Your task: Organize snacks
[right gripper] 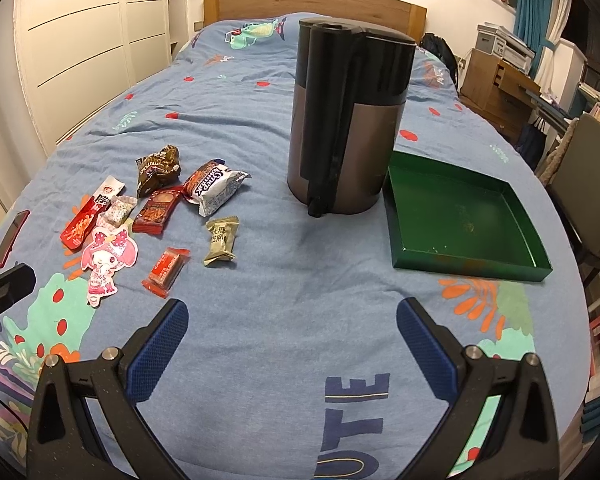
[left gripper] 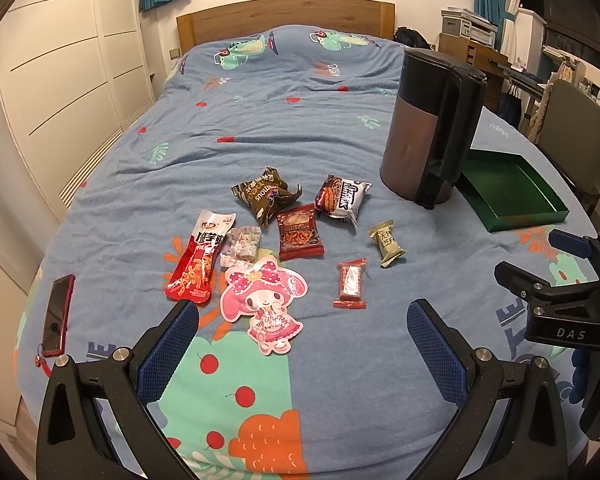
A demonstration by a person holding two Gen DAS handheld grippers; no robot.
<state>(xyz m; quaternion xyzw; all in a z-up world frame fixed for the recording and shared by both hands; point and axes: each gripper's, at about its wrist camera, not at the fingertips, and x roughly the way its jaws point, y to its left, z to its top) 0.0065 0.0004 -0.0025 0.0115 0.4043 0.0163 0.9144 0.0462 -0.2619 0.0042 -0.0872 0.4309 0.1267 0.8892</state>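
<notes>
A red phone (left gripper: 57, 316) is seen lying flat near the left edge of the bed (left gripper: 300, 128), which is covered by a blue patterned sheet. Beside it, toward the middle, the snacks are scattered in a loose cluster on the sheet: a long red packet (left gripper: 195, 260) lies at the left of the group, with a small clear wrapped sweet (left gripper: 241, 246) touching its right side. A pink cartoon-shaped pouch (left gripper: 265, 302) is placed just in front of these. Behind, a crumpled brown bag (left gripper: 265, 196) and a dark red square packet (left gripper: 300, 232) are found, the latter overlapped at its top by a white and red packet (left gripper: 342, 198). A small red bar (left gripper: 351, 284) and an olive-green wrapped piece (left gripper: 386, 244) lie apart at the right of the group. Further right, a tall brown and black jug (right gripper: 348, 120) stands upright, and a shallow green tray (right gripper: 460, 220) is set just beside it. The left hand-held gripper (left gripper: 302, 326) is held spread wide above the sheet, near the pink pouch, with nothing between its blue pads. The right hand-held gripper (right gripper: 291, 322) is likewise held spread over bare sheet in front of the jug and tray, gripping nothing.
</notes>
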